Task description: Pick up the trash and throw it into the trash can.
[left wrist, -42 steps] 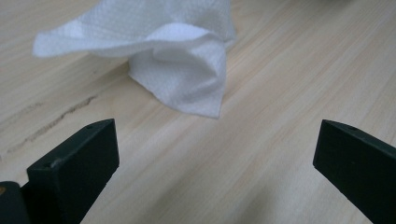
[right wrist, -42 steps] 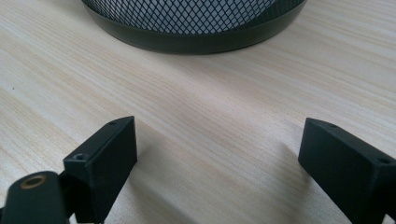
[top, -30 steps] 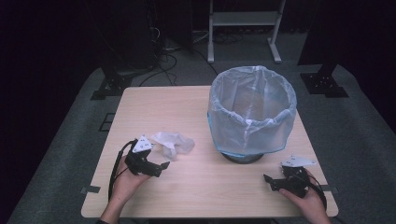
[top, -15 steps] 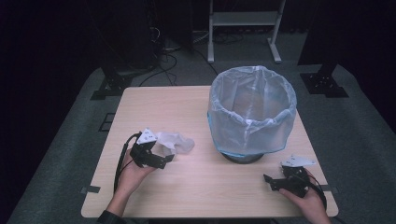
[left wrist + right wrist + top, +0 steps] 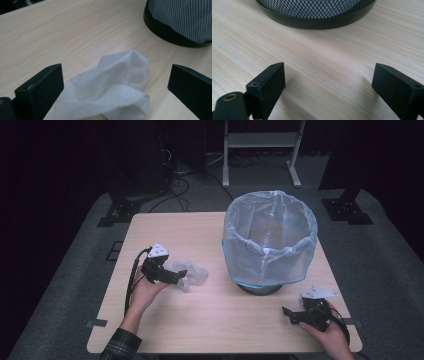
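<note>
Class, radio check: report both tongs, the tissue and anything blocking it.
Left tongs open, straddling crumpled tissue on table. Right tongs open, empty, near bin base. Nothing blocks the tissue.

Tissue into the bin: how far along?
Early. Done: the left tool has reached the crumpled tissue, jaws open on either side of it. In hand: nothing gripped; the tissue lies on the table. Left: close, lift, drop it in the lined bin. The right tool sits open near the bin's base.

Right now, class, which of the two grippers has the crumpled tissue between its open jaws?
The left gripper: the white tissue lies between its jaws. The right gripper has bare table between its own.
</note>
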